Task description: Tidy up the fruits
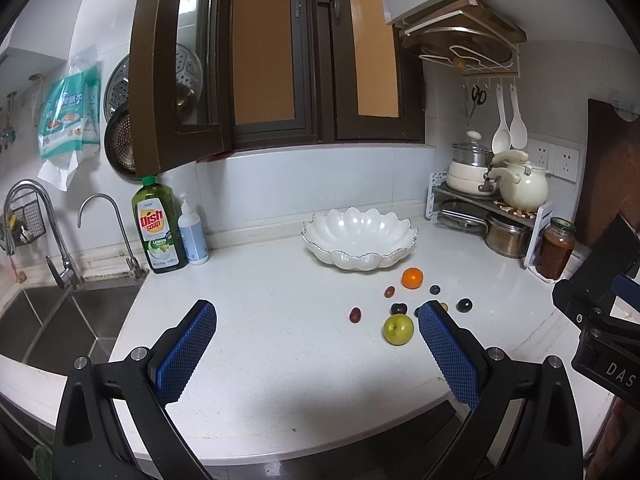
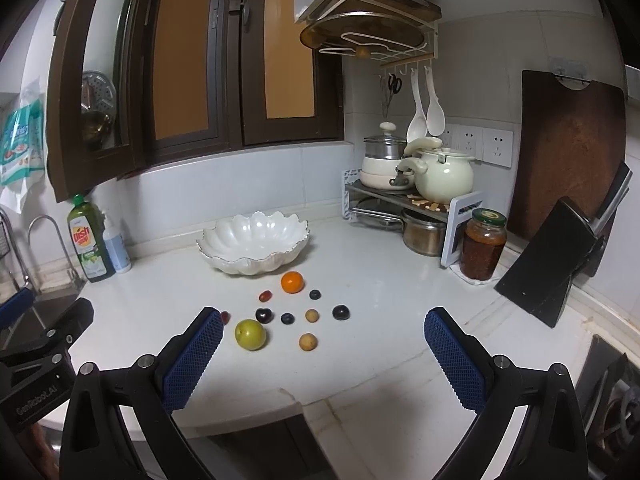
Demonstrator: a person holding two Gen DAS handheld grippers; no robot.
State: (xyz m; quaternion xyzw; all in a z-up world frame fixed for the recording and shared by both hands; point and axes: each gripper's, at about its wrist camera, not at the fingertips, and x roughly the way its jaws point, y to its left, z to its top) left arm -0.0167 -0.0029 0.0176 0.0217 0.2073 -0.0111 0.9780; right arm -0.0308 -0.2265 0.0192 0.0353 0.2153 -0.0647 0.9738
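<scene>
Fruits, among them an orange (image 2: 291, 282) and a green apple (image 2: 250, 334), are scattered on the worktop (image 2: 380, 300) just before the white bowl (image 2: 254, 244), while both grippers' jaws are held wide apart, empty.

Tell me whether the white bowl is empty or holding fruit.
Empty: the white bowl shows bare interior; the fruit, like the orange, lies on the counter.

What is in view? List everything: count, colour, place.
Bowl: one, white, behind the fruit.
Orange: one, orange, before bowl.
Apple: one, green, nearest front.
Dark berries: four, purple-black, scattered between.
Grapes: two, red, left of cluster.
Small round fruits: two, tan, right of apple.
Soap bottle: one, green, far left.
Pump bottle: one, pale blue, beside it.
Jar: one, red-brown, far right.
Pots: several, cream and steel, right corner.
Left gripper: one, black and blue, open.
Right gripper: same, open.
</scene>
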